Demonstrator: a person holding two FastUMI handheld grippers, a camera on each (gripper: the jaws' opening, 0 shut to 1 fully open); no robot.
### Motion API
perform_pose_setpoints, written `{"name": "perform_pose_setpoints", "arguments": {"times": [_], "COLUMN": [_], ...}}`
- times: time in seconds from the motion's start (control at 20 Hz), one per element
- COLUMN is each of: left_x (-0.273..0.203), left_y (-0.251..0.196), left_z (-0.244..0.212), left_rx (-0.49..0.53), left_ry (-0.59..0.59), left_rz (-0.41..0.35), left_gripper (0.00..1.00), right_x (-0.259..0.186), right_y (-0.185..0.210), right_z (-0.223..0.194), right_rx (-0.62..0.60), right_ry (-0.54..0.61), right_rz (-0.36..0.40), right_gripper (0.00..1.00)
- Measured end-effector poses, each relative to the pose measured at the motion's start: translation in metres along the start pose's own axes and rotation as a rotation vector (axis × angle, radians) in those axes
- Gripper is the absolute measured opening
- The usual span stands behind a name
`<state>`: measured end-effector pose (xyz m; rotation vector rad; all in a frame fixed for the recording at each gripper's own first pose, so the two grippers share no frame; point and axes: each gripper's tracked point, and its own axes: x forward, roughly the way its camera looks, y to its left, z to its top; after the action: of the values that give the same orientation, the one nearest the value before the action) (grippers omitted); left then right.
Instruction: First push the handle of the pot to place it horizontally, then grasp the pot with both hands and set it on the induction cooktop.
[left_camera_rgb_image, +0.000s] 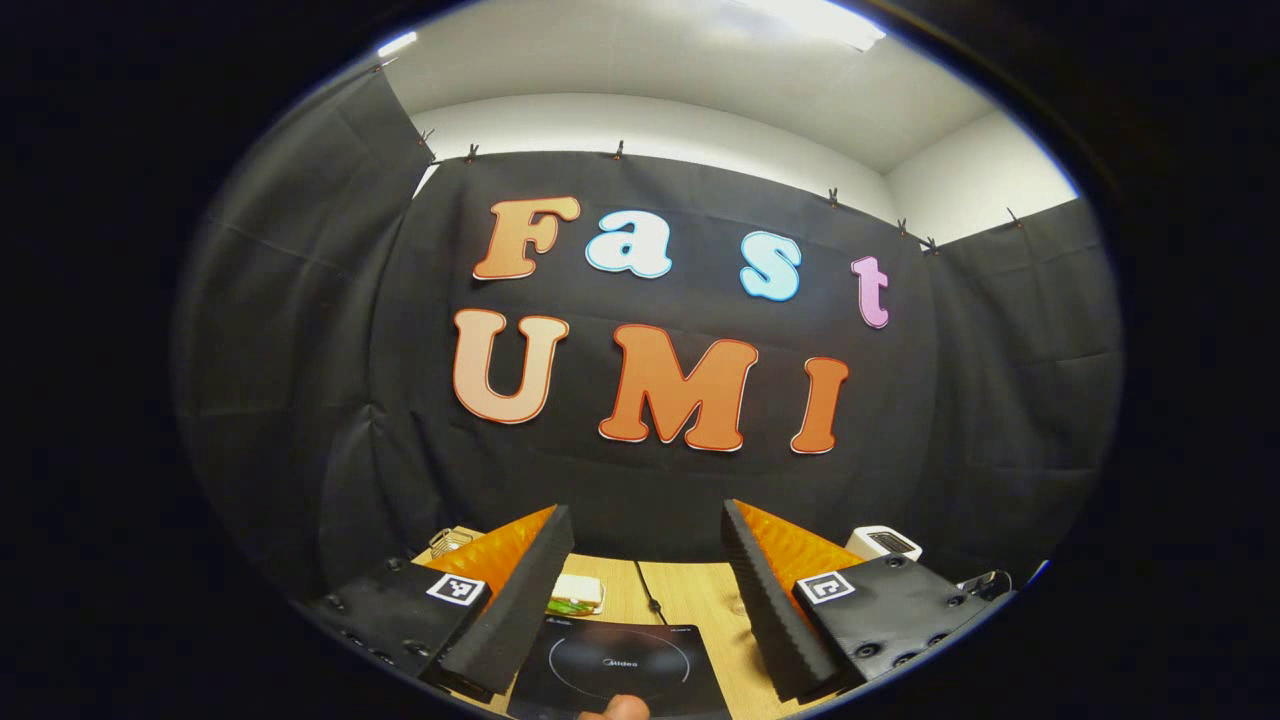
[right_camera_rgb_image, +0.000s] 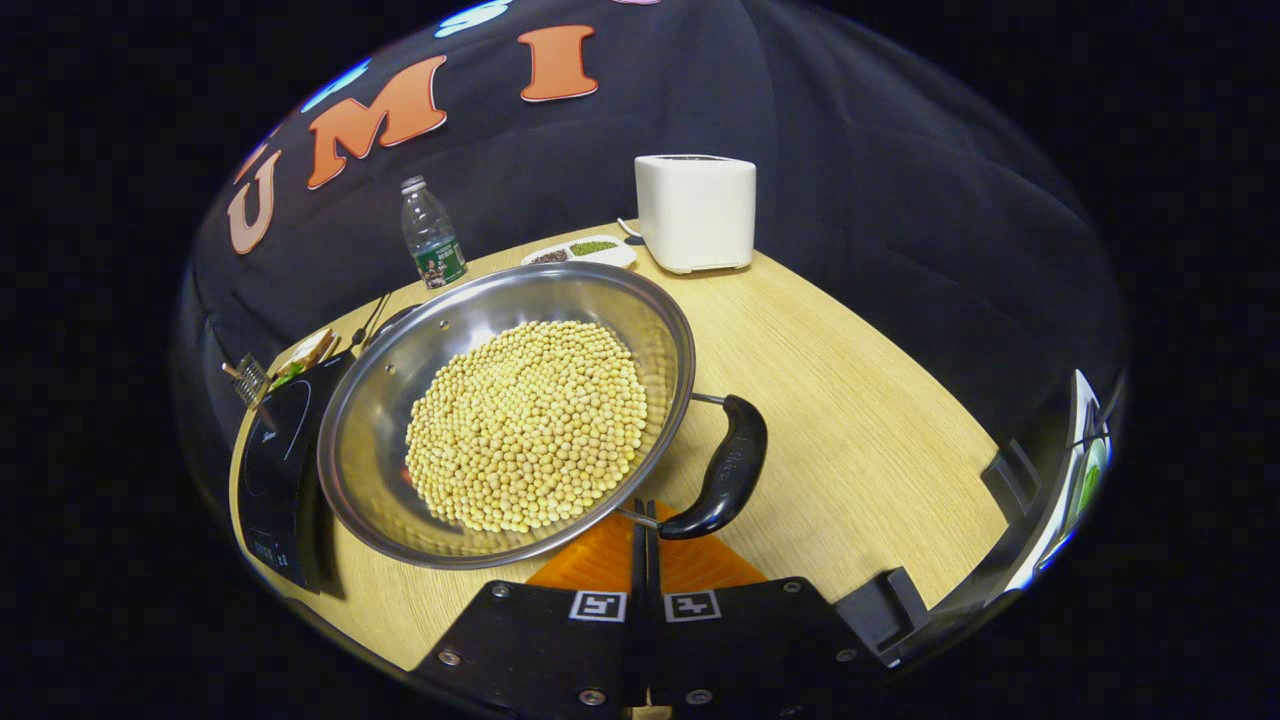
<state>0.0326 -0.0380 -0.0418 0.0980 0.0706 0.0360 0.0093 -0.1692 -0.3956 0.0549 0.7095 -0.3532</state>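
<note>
Left claw (left_camera_rgb_image: 648, 590) spread wide, raised above induction cooktop (left_camera_rgb_image: 620, 668) at table (left_camera_rgb_image: 690, 595) near edge. Right claw (right_camera_rgb_image: 643, 525) clenched, tips at pot (right_camera_rgb_image: 505, 410) rim beside black handle (right_camera_rgb_image: 728, 468), possibly touching. Pot of soybeans (right_camera_rgb_image: 527, 424) overlaps cooktop edge. Bare wood right; toaster (right_camera_rgb_image: 695, 212), bottle (right_camera_rgb_image: 431, 235) at rear.

Ahead of me on the wooden table (right_camera_rgb_image: 860, 400) stood a white toaster (right_camera_rgb_image: 696, 212), with a divided dish of spices (right_camera_rgb_image: 580, 252) just beside it. A plastic water bottle (right_camera_rgb_image: 432, 236) stood upright further left, and a sandwich (right_camera_rgb_image: 308, 352) lay near the table's far edge.
</note>
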Motion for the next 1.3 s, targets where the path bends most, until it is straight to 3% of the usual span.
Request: {"name": "perform_pose_setpoints", "arguments": {"times": [0.3, 1.3], "left_x": [0.006, 0.063], "left_y": [0.006, -0.016], "left_z": [-0.001, -0.041], "left_rx": [-0.002, 0.02], "left_ry": [-0.003, 0.065], "left_rz": [0.017, -0.004], "left_gripper": [0.98, 0.98], "right_x": [0.013, 0.074], "right_y": [-0.017, -0.043], "right_z": [0.019, 0.069], "right_rx": [-0.021, 0.015], "right_ry": [-0.023, 0.006], "right_rz": [-0.05, -0.058], "right_gripper": [0.0, 0.0]}}
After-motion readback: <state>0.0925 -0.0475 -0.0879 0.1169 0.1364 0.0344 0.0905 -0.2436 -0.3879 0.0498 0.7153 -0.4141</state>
